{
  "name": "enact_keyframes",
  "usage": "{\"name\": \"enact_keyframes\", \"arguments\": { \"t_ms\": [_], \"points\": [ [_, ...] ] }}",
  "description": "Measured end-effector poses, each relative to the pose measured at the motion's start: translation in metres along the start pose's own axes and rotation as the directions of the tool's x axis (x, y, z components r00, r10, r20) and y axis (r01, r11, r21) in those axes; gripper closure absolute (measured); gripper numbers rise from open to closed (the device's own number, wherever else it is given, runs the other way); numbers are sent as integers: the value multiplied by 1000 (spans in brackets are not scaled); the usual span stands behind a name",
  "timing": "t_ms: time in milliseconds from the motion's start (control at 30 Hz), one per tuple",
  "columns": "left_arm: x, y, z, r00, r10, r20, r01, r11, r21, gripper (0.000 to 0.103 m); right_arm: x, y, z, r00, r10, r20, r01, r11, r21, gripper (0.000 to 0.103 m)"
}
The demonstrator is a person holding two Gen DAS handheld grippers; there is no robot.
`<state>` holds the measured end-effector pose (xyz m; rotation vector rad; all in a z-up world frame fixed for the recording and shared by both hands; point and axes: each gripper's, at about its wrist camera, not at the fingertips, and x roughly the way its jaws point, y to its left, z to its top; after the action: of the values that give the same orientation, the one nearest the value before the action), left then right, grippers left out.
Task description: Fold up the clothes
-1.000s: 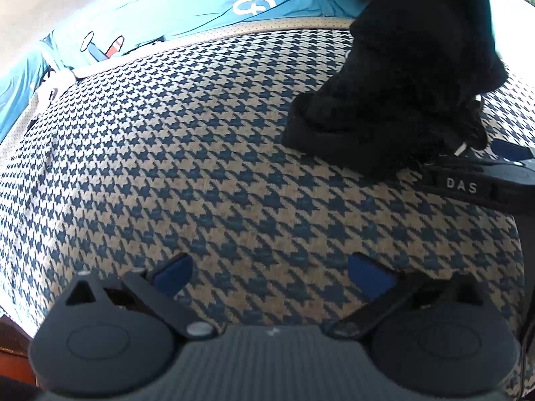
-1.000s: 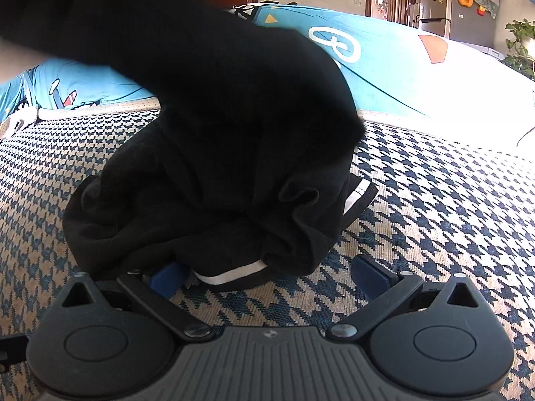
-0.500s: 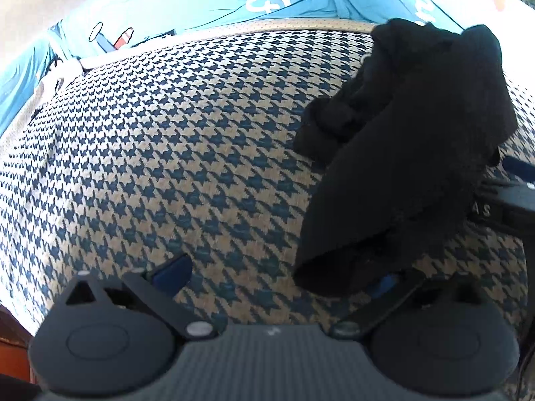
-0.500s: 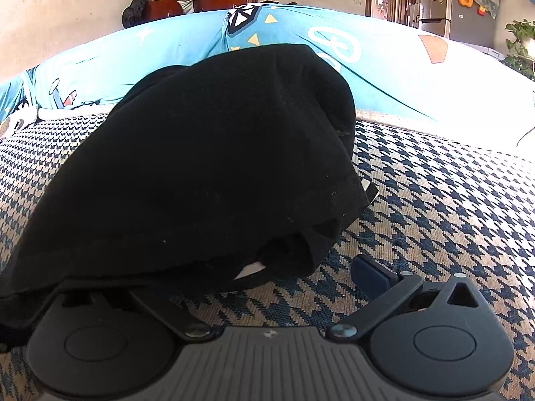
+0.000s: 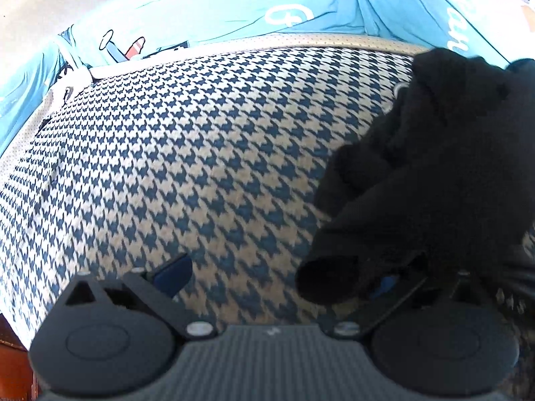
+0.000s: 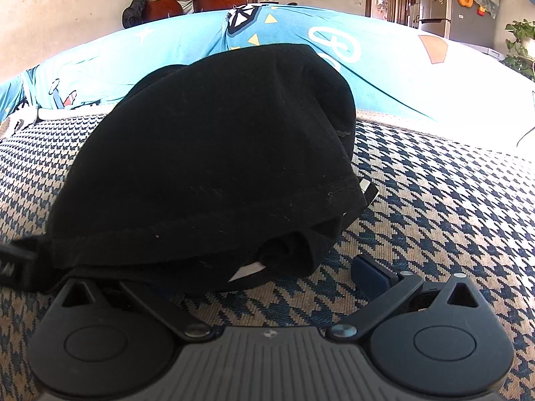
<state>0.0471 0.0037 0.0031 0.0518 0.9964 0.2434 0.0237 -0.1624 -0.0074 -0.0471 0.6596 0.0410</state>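
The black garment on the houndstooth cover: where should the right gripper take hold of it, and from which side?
Probably the loose hem at the near right of the black garment, approached low from the front. There the edge lifts off the houndstooth cover, just ahead of the open right gripper.

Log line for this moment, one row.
black garment bunched on houndstooth cover | left gripper open, right finger under cloth | right gripper open, left finger covered
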Motion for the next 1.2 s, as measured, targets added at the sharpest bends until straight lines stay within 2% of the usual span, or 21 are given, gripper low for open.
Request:
{"name": "enact_keyframes", "arguments": {
  "t_ms": [167, 300, 433, 500, 700, 833, 967, 1133, 1200],
  "points": [
    [14, -6, 15, 1000, 9, -6, -9, 1000, -18, 0, 0, 0, -3, 1000, -4, -2, 4, 1000, -3, 0],
    [23, -9, 26, 1000, 14, -11, -15, 999, -47, 0, -10, -3, -4, 999, 6, -33, -6, 1000, -4, 0],
    [29, -7, 29, 999, -10, -43, 6, 995, -96, 0, -20, -7, -5, 996, 25, -82, -26, 1000, -8, 0],
    [25, -6, 25, 999, -17, -47, 11, 993, -115, 0, -26, -8, -6, 994, 30, -104, -31, 1000, -5, 0],
    [5, -6, 8, 1000, 0, -26, -1, 999, -49, 0, -49, -11, -14, 986, 40, -160, -42, 999, -11, 0],
    [-15, -4, -3, 1000, -19, -8, 19, 999, -25, 0, -66, -15, -19, 980, 49, -192, -52, 999, -12, 0],
    [-28, -1, -17, 1000, -26, 4, 26, 1000, -5, 0, -86, -29, -26, 976, 82, -203, -70, 996, 64, 0],
    [-39, 4, -39, 999, -47, 8, 47, 999, 7, 0, -112, -39, -37, 977, 69, -199, -44, 991, 128, 0],
    [-44, 6, -48, 998, -56, 9, 56, 998, 11, 0, -107, -33, -28, 979, 60, -197, -33, 990, 135, 0]
  ]
}}
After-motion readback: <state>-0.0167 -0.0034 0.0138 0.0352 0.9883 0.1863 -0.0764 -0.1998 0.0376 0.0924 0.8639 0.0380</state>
